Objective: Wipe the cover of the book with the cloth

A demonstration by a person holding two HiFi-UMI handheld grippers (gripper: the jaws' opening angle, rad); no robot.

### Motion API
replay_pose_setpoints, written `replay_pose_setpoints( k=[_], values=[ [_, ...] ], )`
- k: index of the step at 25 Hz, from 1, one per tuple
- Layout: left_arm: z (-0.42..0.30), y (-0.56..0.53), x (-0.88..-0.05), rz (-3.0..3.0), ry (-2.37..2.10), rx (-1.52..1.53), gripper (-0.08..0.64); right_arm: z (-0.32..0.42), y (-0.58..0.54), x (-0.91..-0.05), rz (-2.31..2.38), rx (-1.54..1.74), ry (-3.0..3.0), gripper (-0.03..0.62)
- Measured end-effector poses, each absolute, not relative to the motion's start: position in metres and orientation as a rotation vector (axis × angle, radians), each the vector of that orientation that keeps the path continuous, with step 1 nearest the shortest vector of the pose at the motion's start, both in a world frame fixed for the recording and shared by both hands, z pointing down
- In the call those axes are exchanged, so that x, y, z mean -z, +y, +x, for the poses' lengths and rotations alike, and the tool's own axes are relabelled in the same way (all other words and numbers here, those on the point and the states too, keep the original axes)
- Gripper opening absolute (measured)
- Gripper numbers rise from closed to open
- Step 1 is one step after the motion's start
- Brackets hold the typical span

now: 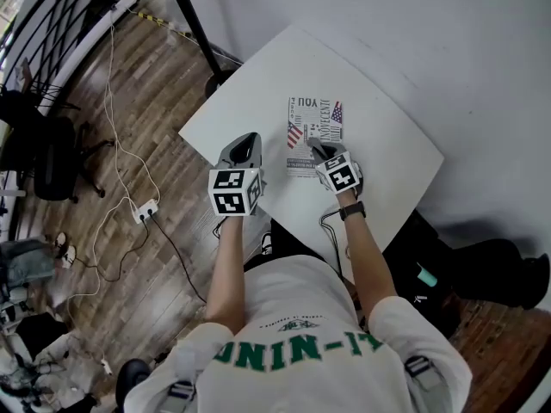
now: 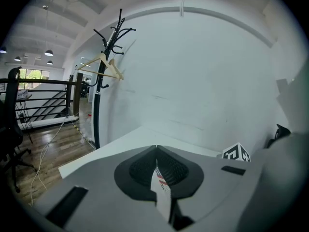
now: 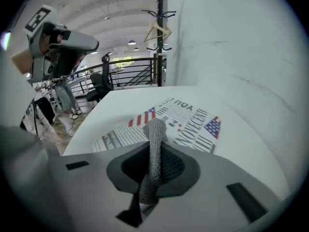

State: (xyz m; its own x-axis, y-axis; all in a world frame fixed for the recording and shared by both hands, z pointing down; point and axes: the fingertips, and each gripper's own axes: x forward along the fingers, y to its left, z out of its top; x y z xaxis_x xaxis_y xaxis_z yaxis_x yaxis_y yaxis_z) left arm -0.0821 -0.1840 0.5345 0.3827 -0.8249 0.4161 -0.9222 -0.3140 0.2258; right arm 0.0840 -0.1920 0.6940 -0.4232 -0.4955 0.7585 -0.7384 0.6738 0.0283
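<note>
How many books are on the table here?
1. The book lies flat on the white table, cover up, below the cloth held by the right gripper. The left gripper pinches a thin printed slip; I cannot tell whether it belongs to the book.

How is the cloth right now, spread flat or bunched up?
Bunched: the cloth is a narrow roll pinched in the right gripper, tip over the book.

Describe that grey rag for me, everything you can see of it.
The cloth is grey with a knitted, mesh-like texture, bunched into a narrow rope. The right claw is shut on its middle; one end pokes forward beyond the jaws, over the printed cover of the book, the other trails back behind. Whether its tip touches the cover is unclear.
</note>
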Motion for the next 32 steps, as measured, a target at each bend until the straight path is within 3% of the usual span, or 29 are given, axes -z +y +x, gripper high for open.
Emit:
replay_pose_setpoints(
  k=[5,11,16,20,23,32],
  values=[
    [-0.062,-0.188,-0.526,2.278,-1.469,-0.298,0.014,0.150,-0.189,-0.693,1.114,-0.506,-2.083,0.044],
    [-0.053,-0.184,-0.523,2.298,-1.454,-0.301,0.014,0.158,-0.190,-0.695,1.204,-0.551,-2.028,0.043],
    [-0.067,-0.181,-0.523,2.272,-1.486,-0.299,0.014,0.090,-0.184,-0.682,1.082,-0.598,-2.093,0.043],
    [-0.082,-0.179,-0.512,2.253,-1.521,-0.262,0.014,0.008,-0.171,-0.682,0.837,-0.480,-2.200,0.043],
    [-0.093,-0.181,-0.507,2.242,-1.549,-0.249,0.014,-0.013,-0.161,-0.693,0.740,-0.395,-2.173,0.043],
    [-0.084,-0.185,-0.507,2.253,-1.520,-0.215,0.014,0.101,-0.168,-0.694,1.045,-0.462,-2.053,0.046]
  ],
)
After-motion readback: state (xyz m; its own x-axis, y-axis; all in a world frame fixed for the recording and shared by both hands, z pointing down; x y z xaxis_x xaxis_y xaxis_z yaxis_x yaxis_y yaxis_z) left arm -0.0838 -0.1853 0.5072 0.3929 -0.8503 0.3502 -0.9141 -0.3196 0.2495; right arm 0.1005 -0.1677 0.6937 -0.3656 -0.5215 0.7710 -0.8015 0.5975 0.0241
